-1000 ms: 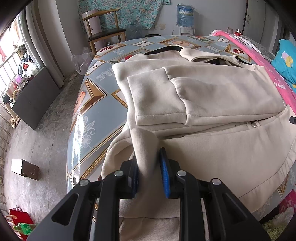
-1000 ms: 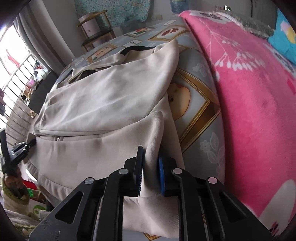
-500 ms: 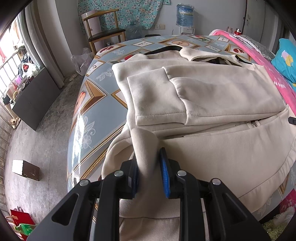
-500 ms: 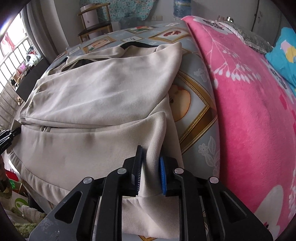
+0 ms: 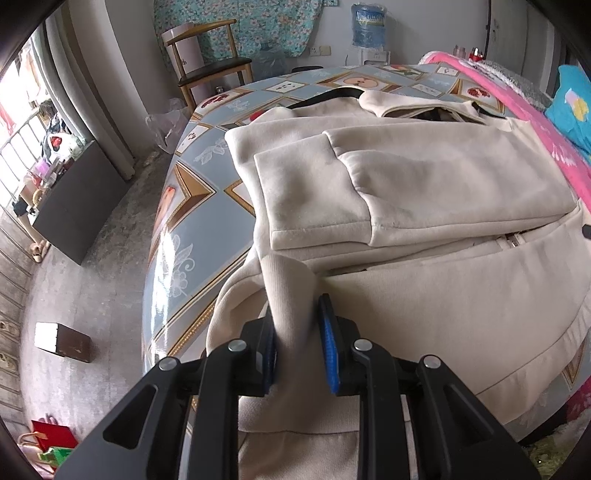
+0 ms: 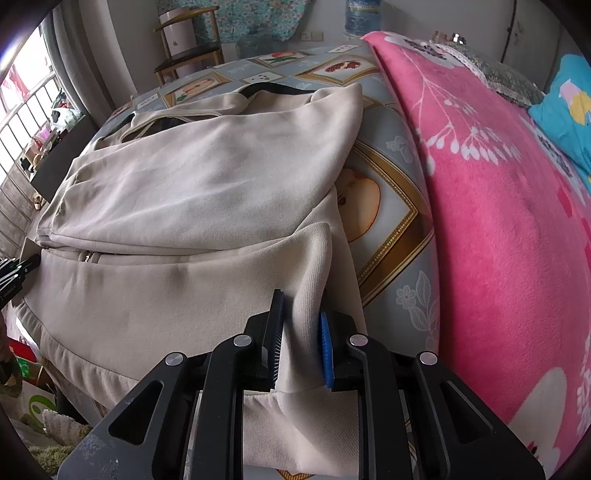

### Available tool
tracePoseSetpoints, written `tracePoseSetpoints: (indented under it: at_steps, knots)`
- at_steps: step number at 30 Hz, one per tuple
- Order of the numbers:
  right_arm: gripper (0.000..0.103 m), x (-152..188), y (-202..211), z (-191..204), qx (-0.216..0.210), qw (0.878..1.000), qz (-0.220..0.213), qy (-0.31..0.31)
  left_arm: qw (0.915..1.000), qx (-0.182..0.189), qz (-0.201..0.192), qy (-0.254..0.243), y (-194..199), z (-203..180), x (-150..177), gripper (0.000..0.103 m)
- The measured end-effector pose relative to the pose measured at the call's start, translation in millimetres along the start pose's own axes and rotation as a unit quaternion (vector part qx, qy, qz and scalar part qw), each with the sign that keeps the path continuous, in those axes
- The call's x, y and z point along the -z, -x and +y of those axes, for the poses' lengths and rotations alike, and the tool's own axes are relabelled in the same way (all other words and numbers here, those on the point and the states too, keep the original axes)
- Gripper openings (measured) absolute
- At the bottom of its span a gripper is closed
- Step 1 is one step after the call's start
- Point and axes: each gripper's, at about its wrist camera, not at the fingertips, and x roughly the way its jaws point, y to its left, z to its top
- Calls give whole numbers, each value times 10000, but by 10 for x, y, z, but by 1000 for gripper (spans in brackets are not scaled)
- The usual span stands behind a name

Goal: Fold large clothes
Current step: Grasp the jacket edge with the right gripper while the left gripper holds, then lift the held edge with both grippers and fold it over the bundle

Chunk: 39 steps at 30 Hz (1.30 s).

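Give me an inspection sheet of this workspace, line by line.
Surface: table under a blue patterned cover.
Job's things: beige jacket, sleeves folded in, hem ribbing bunched up at both near corners.
Clutter: pink blanket beside the jacket.
Grippers: left tongs and right tongs each clamp the hem ribbing.
Cables: nothing seen.
Surroundings: wooden chair, water bottle, brown box on the floor.

floor: grey concrete (image 5: 92, 295) | wooden chair (image 5: 210, 70) by wall | window (image 6: 22, 107) daylight
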Motion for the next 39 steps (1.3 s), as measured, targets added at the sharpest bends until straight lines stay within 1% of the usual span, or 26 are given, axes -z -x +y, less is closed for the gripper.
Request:
tracePoseSetpoints:
  at_steps: [3,9,14,25,30,34,39]
  knots:
    - [18,-1,8,11,53,10000,1,50,9999,-106,37,-61,41,-30,6,21]
    - [18,0,10,26,92,9999,-1,50,9999,-116,116,12,25,-21,54,21]
    - [18,7,17,70,204,9997,-12,148,9997,-177,178,27,18,-32,32,21]
    - [18,13,13,87,296,9994,-8,187,9993,-257,268,92,9,-64,10,21]
    - [15,24,42,108,353,9992,-61,170,9992,-272,274,94,5,-71,7,21]
    - [11,20,85,133,418,9988,-121,201,9992,-293,269,75,6,-73,10,21]
    - [9,19,121,154,451,9986,-168,219,9992,-299,263,69,6,-75,10,21]
